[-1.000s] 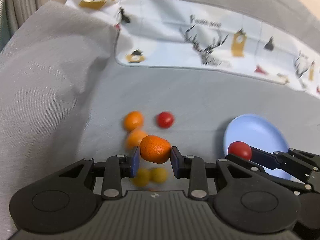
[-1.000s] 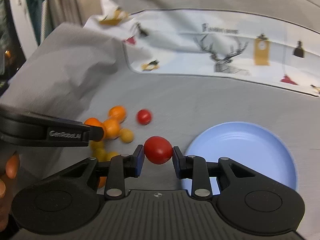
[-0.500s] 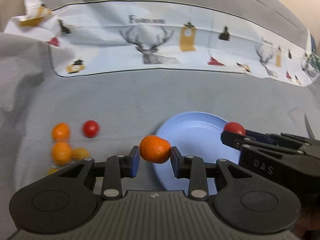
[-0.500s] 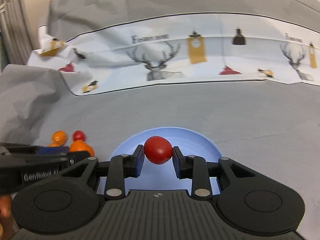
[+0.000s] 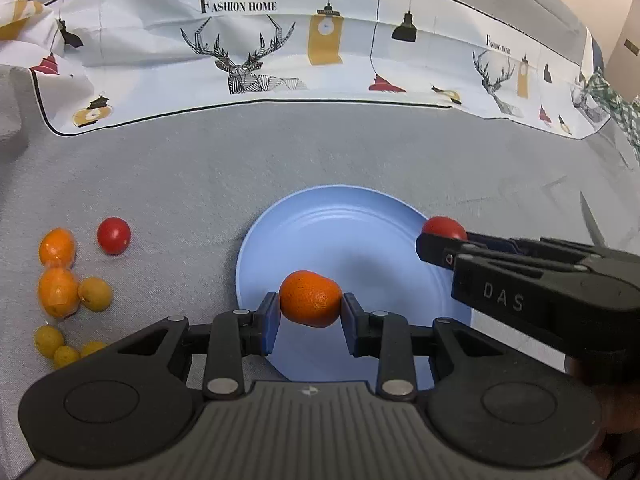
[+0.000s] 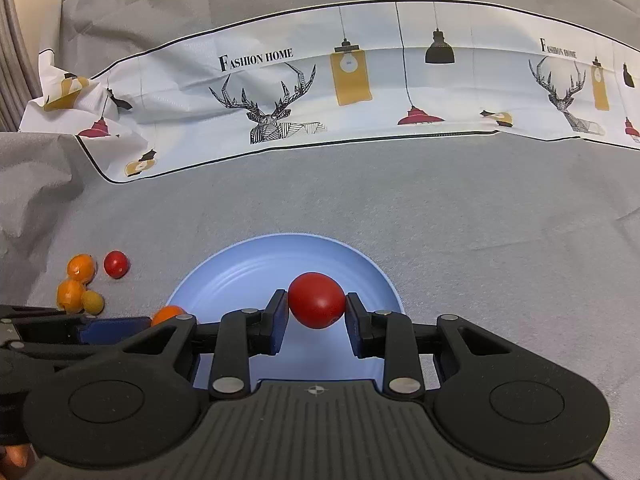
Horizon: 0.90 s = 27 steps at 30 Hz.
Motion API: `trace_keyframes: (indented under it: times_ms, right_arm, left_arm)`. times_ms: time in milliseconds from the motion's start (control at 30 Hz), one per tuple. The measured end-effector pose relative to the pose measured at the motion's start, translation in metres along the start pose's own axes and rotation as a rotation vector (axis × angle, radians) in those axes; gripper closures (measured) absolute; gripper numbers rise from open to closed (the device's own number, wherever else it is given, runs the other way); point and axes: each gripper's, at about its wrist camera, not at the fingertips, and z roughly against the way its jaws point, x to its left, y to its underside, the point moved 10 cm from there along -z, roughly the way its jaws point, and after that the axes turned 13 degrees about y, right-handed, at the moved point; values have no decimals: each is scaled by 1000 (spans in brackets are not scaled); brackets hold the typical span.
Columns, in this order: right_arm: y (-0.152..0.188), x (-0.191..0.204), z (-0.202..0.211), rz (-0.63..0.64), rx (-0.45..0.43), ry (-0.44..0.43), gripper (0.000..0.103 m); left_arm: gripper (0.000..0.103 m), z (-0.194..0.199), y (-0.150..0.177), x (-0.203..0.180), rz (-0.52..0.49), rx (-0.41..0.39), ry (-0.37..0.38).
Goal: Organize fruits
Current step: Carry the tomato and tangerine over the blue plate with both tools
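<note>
My left gripper [image 5: 310, 316] is shut on a small orange fruit [image 5: 311, 298], held over the near left part of a light blue plate [image 5: 352, 232]. In the right wrist view my right gripper [image 6: 316, 314] is shut on a red cherry tomato [image 6: 316, 300] above the same plate [image 6: 240, 276]. The right gripper [image 5: 444, 246] reaches in from the right in the left wrist view, its tomato [image 5: 444, 227] at the plate's right rim. The plate holds no fruit. The left gripper's blue pad and orange [image 6: 168, 314] show at the plate's left edge.
Loose fruit lies left of the plate on the grey cloth: a red tomato [image 5: 113, 235], two oranges [image 5: 57, 246], several small yellow fruits [image 5: 95, 294]. A white printed cloth [image 5: 280, 52] runs along the back. Grey fabric is rumpled at far left [image 6: 36, 184].
Both grippers have swung right from the fruit pile to above the blue plate, each still holding its fruit. The pile now lies off to the left.
</note>
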Motion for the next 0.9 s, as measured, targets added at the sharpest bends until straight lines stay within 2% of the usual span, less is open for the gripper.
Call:
trace_keyframes:
  times_ms: [400, 900]
  right_arm:
    - [2, -1, -4, 8, 13, 17, 71]
    - [5, 0, -6, 11, 22, 23, 71]
  left_arm:
    - [67, -6, 7, -5, -9, 39, 18]
    - [67, -9, 8, -6, -22, 51, 9]
